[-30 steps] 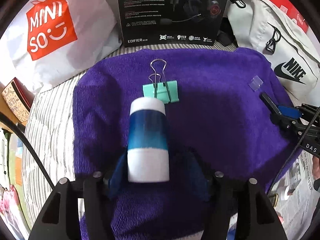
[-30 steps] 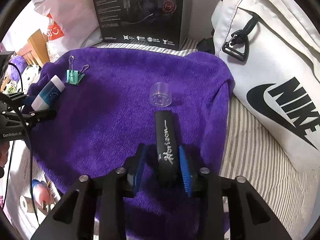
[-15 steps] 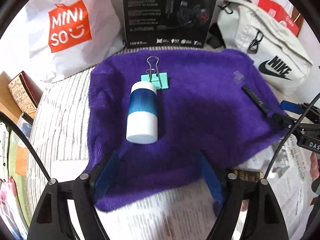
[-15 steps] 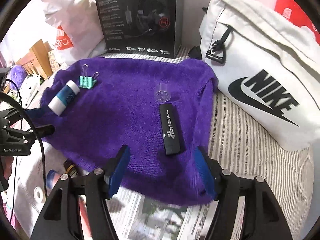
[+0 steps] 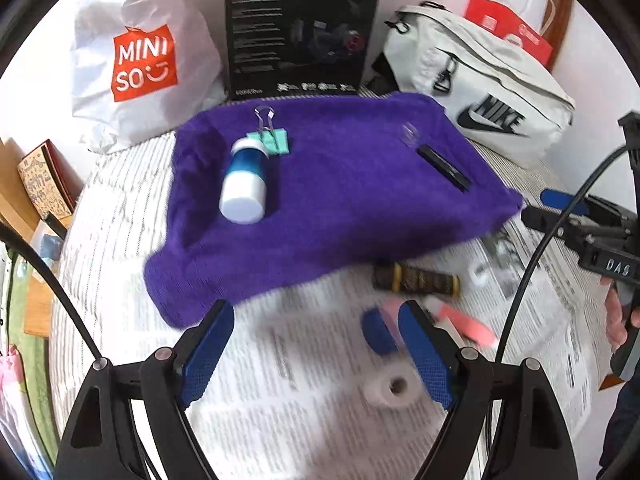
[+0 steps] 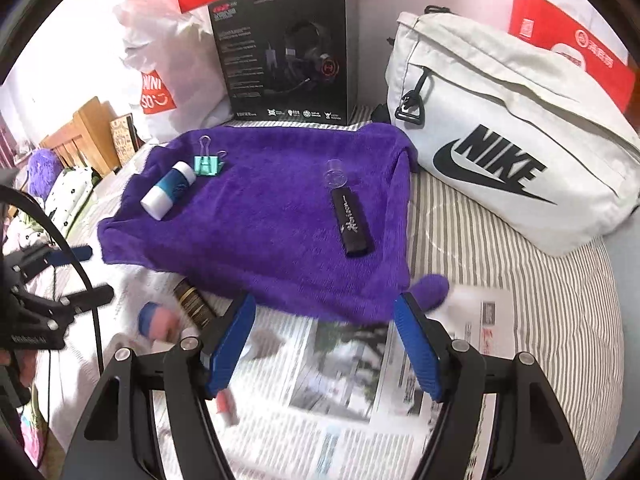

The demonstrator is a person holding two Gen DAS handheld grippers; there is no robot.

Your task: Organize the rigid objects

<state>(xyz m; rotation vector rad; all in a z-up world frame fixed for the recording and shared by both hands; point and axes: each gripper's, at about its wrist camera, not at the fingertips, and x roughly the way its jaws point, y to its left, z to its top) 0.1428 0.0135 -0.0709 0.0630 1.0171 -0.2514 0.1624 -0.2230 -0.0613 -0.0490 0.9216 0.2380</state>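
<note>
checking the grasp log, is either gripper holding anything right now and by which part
Nothing is held. The left gripper and right gripper are both open over the newspaper; the blue-and-white bottle and black Horizon stick lie on the purple towel.

Purple towel (image 6: pixel 272 216), blue-white bottle (image 6: pixel 168 190)

The left gripper (image 5: pixel 316 344) is spread wide and empty, its blue pads (image 5: pixel 208 354) level above the newspaper (image 5: pixel 256 400). The right gripper (image 6: pixel 326 346) is likewise wide apart, empty, over the same newspaper.
</note>
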